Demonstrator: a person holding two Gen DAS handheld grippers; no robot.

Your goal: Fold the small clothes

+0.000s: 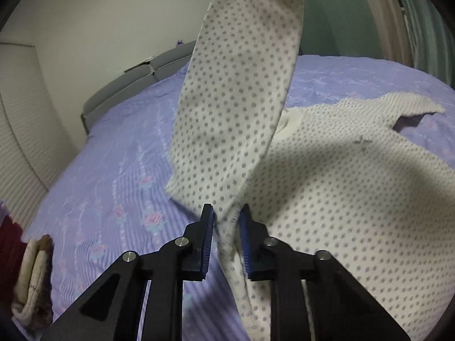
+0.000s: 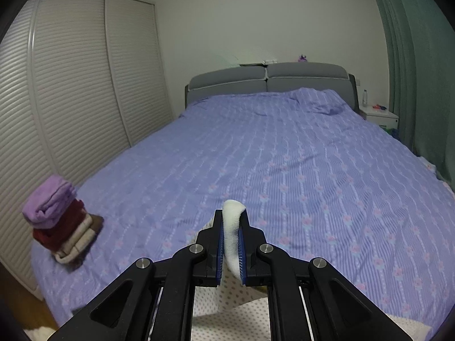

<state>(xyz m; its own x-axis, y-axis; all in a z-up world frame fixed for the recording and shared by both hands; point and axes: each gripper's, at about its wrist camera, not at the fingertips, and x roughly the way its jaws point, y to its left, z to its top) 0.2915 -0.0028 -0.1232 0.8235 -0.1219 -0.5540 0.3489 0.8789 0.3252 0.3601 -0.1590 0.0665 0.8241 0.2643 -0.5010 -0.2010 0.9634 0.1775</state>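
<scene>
Left gripper (image 1: 226, 216): jaws nearly together, clamped on a bunched edge of the dotted garment (image 1: 327, 199). The garment's body lies spread on the bed (image 1: 113, 170); one part of it rises as a taut strip from the left gripper to the top of the left view.

Right gripper (image 2: 231, 221): jaws pinched on a white ribbed edge (image 2: 231, 227) of the same cloth, held above the bed. Dotted fabric hangs below it.

Folded stack (image 2: 61, 218) sits at the bed's corner on the wardrobe (image 2: 71, 85) side: purple on top, then dark red, cream underneath. Headboard (image 2: 267, 81) at the bed's far end; nightstand (image 2: 379, 115) beside it, bottle on top.
</scene>
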